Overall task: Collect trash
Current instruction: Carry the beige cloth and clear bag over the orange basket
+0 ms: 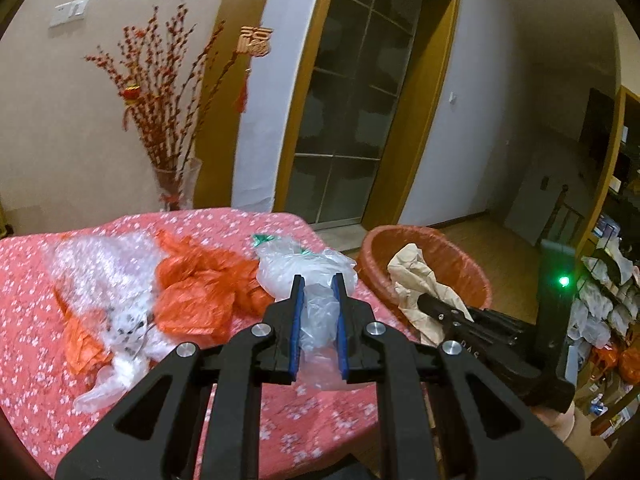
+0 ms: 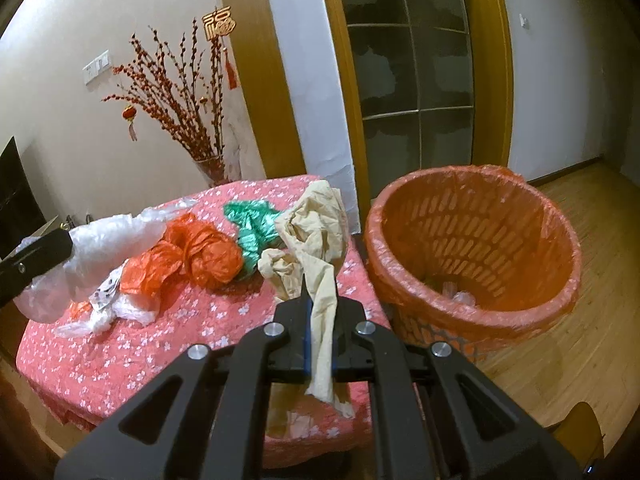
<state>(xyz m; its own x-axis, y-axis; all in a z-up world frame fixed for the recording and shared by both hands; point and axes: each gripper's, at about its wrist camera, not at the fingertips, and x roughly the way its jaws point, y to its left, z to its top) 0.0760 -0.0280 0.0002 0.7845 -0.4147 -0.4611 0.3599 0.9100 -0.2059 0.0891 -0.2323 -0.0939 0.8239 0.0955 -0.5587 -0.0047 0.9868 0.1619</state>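
The table (image 2: 132, 360), under its pink flowered cloth, is my landmark: its rounded edge curves away toward the wall on the far side and drops off on the side nearest me, and bare wooden floor (image 2: 568, 340) opens beyond its right edge. Just off that right edge stands the orange bin (image 2: 472, 312), lined with an orange bag, its mouth wide and unobstructed, with a few scraps lying at the bottom. On the table's middle lies a heap of trash: a crumpled orange bag (image 2: 192, 256), a green bag (image 2: 252, 232) just behind it toward the far edge, and bubble wrap (image 1: 104, 268) toward the left side. My left gripper (image 1: 318, 284) is clamped on a clear plastic bag (image 1: 316, 312), which bulges between the blue pads over the table's right half, near the heap. My right gripper (image 2: 320, 292) is pinched tight on a beige crumpled paper (image 2: 316, 240), held over the table's right edge, just beside the bin's rim; in the left wrist view that paper overlaps the bin's mouth.
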